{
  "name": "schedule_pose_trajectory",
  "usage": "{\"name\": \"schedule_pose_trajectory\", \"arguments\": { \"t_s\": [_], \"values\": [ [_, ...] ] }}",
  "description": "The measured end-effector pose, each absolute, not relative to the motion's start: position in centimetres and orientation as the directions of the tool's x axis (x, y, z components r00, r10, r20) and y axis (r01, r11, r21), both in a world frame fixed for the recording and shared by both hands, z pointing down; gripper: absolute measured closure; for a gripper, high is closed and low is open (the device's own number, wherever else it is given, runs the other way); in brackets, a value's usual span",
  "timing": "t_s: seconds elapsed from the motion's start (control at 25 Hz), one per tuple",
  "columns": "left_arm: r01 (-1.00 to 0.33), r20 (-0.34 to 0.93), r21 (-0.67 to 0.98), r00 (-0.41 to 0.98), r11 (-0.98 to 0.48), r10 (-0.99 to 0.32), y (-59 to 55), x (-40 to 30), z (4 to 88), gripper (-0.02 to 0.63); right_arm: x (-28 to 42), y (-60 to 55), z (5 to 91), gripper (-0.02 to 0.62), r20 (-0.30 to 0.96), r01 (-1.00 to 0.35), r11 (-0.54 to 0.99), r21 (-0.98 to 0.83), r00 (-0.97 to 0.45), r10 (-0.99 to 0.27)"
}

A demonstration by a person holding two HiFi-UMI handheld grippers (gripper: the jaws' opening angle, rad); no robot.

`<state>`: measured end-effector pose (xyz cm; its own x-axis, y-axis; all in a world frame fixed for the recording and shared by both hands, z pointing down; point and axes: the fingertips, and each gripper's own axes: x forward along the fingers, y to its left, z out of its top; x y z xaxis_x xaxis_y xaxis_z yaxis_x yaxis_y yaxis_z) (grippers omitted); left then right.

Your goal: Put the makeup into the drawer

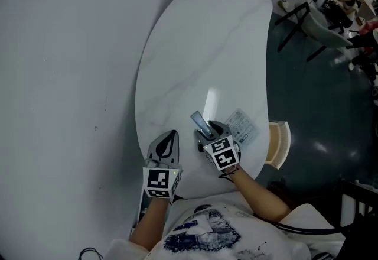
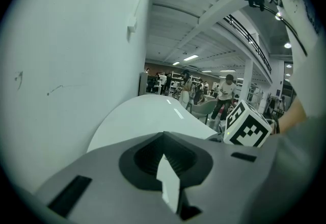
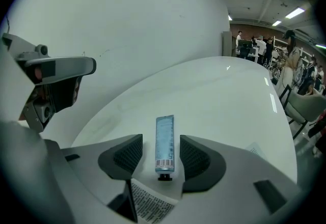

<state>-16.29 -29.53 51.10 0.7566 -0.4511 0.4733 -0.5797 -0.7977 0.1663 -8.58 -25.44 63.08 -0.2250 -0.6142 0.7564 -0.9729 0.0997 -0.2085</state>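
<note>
A slim blue makeup tube [image 1: 199, 122] [image 3: 164, 141] lies on the white oval table [image 1: 201, 46], its black cap toward me. My right gripper [image 1: 207, 132] [image 3: 161, 142] is lowered over it, open, one jaw on each side of the tube with a gap on both sides. My left gripper [image 1: 165, 145] [image 2: 164, 139] rests at the table's near left edge, by the wall. Its jaws meet at the tips and nothing is held in them. The left gripper also appears at the left of the right gripper view [image 3: 51, 80]. No drawer is clearly visible.
A printed paper packet [image 1: 242, 126] lies on the table just right of the right gripper. A light wooden curved piece [image 1: 277, 143] sticks out at the table's near right edge. A white wall [image 1: 59, 75] runs along the left. Chairs and people stand far off on the dark floor.
</note>
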Motion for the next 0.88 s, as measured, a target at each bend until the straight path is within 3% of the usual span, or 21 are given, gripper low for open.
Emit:
{"name": "schedule_pose_trajectory", "arguments": {
  "t_s": [0.72,0.88],
  "values": [
    [-0.622,0.473,0.162,0.73,-0.766,-0.493,-29.8,-17.5,50.9,0.558,-8.7,-25.1,64.6,0.411,0.787,-0.973,0.096,-0.209,-0.225,-0.574],
    [-0.631,0.465,0.156,0.725,-0.76,-0.507,-29.8,-17.5,50.5,0.558,-8.2,-25.0,64.7,0.452,0.792,-0.977,0.097,-0.189,-0.21,-0.573]
  ]
}}
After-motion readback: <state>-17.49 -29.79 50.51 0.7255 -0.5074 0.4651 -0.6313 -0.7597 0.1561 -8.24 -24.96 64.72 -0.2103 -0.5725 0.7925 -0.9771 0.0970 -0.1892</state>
